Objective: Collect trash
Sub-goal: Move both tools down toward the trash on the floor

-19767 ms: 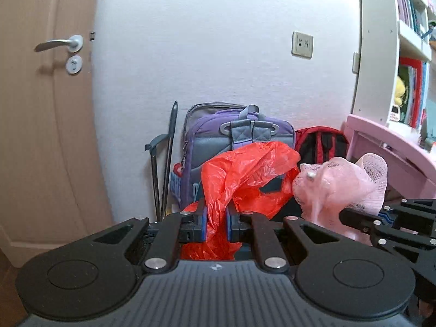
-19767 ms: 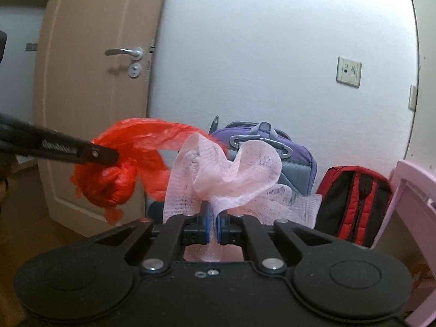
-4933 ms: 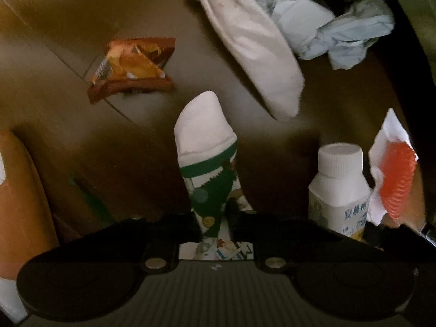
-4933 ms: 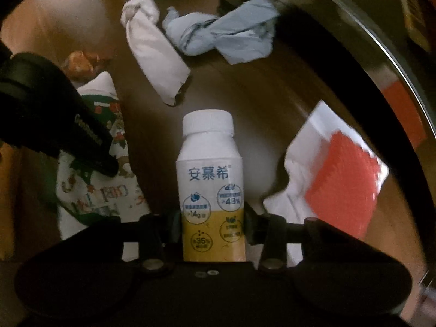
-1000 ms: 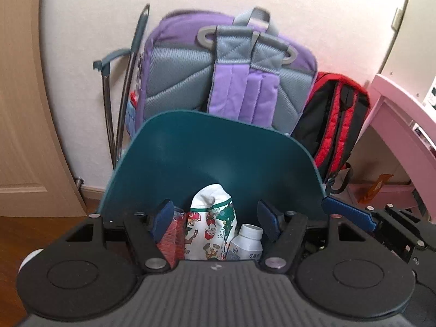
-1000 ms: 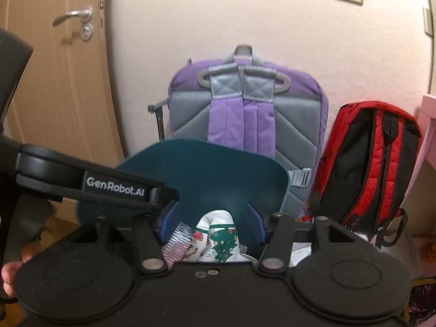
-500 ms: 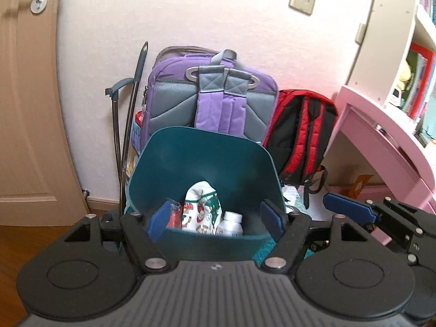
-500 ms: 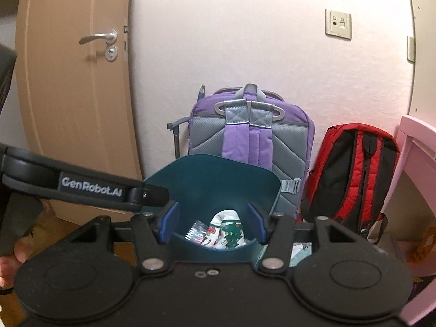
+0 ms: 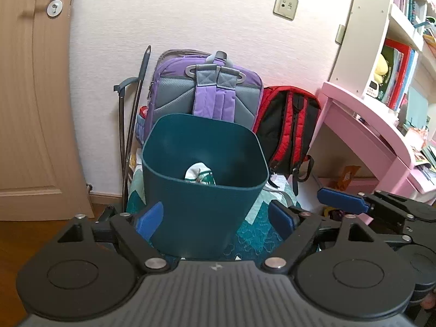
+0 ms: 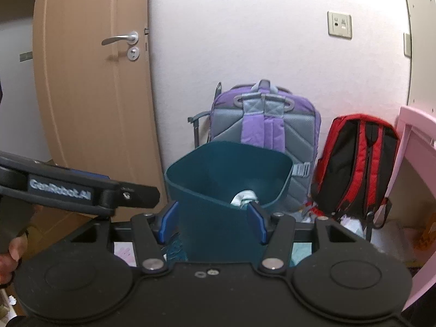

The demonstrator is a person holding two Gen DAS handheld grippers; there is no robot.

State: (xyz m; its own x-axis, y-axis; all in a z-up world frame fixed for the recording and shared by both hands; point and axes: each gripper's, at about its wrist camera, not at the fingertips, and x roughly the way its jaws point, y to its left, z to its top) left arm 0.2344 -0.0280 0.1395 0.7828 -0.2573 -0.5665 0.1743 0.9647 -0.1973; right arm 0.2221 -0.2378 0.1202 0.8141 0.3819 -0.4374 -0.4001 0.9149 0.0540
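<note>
A dark teal trash bin (image 9: 201, 204) stands on the floor in front of the backpacks, also in the right wrist view (image 10: 218, 218). Inside it a white and green printed wrapper (image 9: 200, 174) pokes up; the same wrapper (image 10: 244, 197) shows from the right. My left gripper (image 9: 215, 219) hangs back from the bin, its jaws opening with nothing between them. My right gripper (image 10: 213, 223) is open and empty, also short of the bin. Its blue-tipped fingers (image 9: 342, 203) reach in at the lower right of the left wrist view.
A purple and grey backpack (image 9: 207, 92) and a red and black backpack (image 9: 288, 125) lean on the white wall behind the bin. A pink desk (image 9: 362, 125) with bookshelves is at the right, a wooden door (image 10: 90, 109) at the left. A teal patterned mat (image 9: 253, 234) lies under the bin.
Both grippers have drawn back and up from the bin, which now looks smaller and farther. The left jaws have spread wider. The bottle in the bin is out of sight.
</note>
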